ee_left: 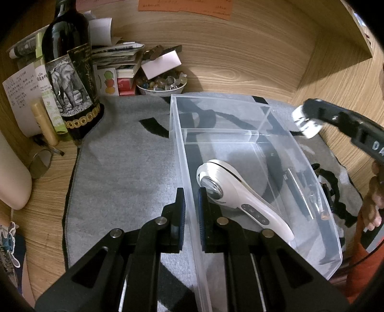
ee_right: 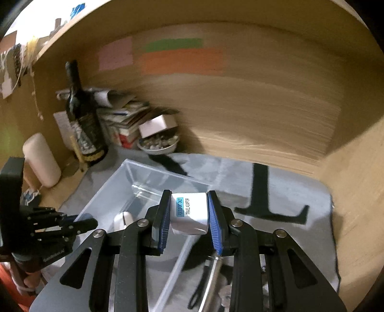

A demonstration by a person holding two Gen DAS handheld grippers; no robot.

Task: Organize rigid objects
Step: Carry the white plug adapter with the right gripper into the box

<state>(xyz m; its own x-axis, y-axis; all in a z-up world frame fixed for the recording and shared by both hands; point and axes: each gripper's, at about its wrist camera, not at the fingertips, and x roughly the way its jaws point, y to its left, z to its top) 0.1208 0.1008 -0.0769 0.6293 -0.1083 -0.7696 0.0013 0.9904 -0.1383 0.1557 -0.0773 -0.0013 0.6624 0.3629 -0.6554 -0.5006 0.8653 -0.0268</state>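
two tools work here: the left tool pinches the clear organizer bin's near wall, the right tool clamps a white box reading "travel adaptor" above it. grey mat left lies bare.

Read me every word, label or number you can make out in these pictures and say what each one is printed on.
"FOR EXPORT ONLY": blue strip on the white travel adaptor held in the right gripper.
"TRAVEL ADAPTOR": same adaptor, beside the strip.
Wine bottle: elephant label; gold script too small to read.
Handwritten notes beside the bottle: too small.
Orange paper on the wall: too small.
Markings on either gripper's body: partial or blurred, unreadable.
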